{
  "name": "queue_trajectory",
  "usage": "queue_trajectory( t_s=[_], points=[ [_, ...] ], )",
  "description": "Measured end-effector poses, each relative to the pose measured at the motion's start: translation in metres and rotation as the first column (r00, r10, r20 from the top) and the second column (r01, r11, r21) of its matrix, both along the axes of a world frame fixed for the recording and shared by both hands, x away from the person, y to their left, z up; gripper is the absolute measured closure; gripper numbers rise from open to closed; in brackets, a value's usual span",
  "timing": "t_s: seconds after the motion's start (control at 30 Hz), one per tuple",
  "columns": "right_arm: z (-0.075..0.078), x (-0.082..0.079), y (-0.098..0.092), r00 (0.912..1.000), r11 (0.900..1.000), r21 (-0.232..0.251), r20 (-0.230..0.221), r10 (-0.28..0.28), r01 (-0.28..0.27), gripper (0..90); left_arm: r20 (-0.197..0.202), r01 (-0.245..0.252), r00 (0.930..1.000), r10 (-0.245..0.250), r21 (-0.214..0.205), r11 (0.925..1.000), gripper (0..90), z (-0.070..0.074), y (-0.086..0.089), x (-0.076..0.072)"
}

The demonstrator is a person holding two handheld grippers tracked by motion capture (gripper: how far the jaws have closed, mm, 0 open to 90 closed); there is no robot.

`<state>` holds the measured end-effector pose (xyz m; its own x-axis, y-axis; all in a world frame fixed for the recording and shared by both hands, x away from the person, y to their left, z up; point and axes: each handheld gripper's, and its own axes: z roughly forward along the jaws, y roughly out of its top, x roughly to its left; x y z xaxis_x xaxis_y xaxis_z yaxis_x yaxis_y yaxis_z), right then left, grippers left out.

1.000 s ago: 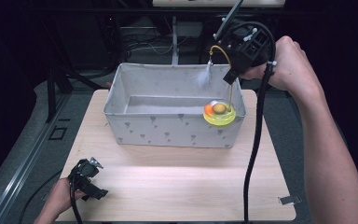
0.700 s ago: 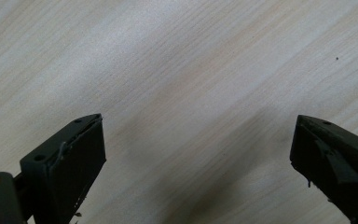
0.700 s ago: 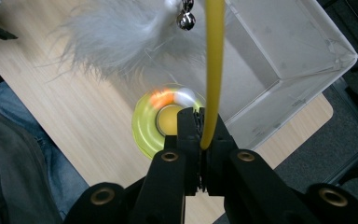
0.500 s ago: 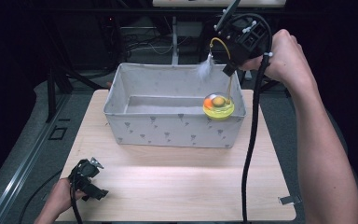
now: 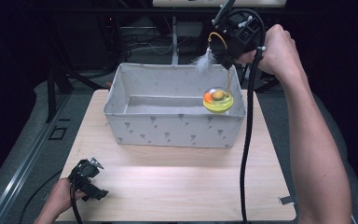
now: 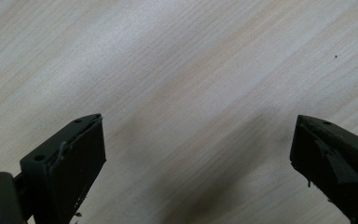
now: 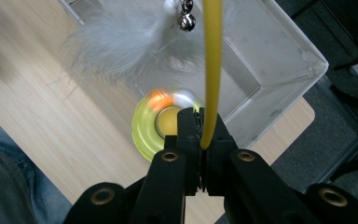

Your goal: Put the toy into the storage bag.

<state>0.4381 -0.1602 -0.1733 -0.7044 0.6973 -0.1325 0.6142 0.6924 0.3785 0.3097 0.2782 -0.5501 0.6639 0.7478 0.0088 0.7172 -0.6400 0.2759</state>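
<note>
Lifted higher since a second ago, my right gripper (image 5: pixel 227 59) clamps the yellow wand (image 7: pixel 211 70), its toy disc (image 5: pixel 218 101) dangling over the fabric bin (image 5: pixel 172 128) (blurred); my left gripper (image 5: pixel 89 179) gapes empty.

In the right gripper view the round yellow plastic toy base (image 7: pixel 145 132) with its orange ball is smeared by motion, its right part hidden behind the closed black jaws, and the fluffy white feather (image 7: pixel 121 46) is blurred and cut by the top edge. The thin yellow wand (image 7: pixel 211 70) also runs off the top. In the high view, the grey fabric bin's near wall (image 5: pixel 177 130) hides the base's lower part.
</note>
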Motion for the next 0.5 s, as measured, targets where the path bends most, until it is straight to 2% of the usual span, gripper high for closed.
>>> queue_trajectory(
  t_s=[0.23,0.33,0.5],
  points=[
    [-0.003,0.008,-0.001,0.9999,1.0,-0.002,0.004,-0.009,0.009,87.8,-0.001,-0.001,1.0,0.001,0.0,1.0,3.6,0.0,0.0,0.0],
    [-0.007,0.015,-0.003,0.9996,0.9995,0.016,0.006,-0.029,0.029,87.8,0.001,0.005,1.0,-0.005,-0.004,1.0,3.6,0.001,-0.002,-0.001],
    [-0.012,0.022,-0.005,0.9993,0.9992,0.009,0.001,-0.039,0.039,87.8,0.007,0.002,1.0,-0.002,-0.003,1.0,3.6,0.001,0.0,-0.001]
  ],
)
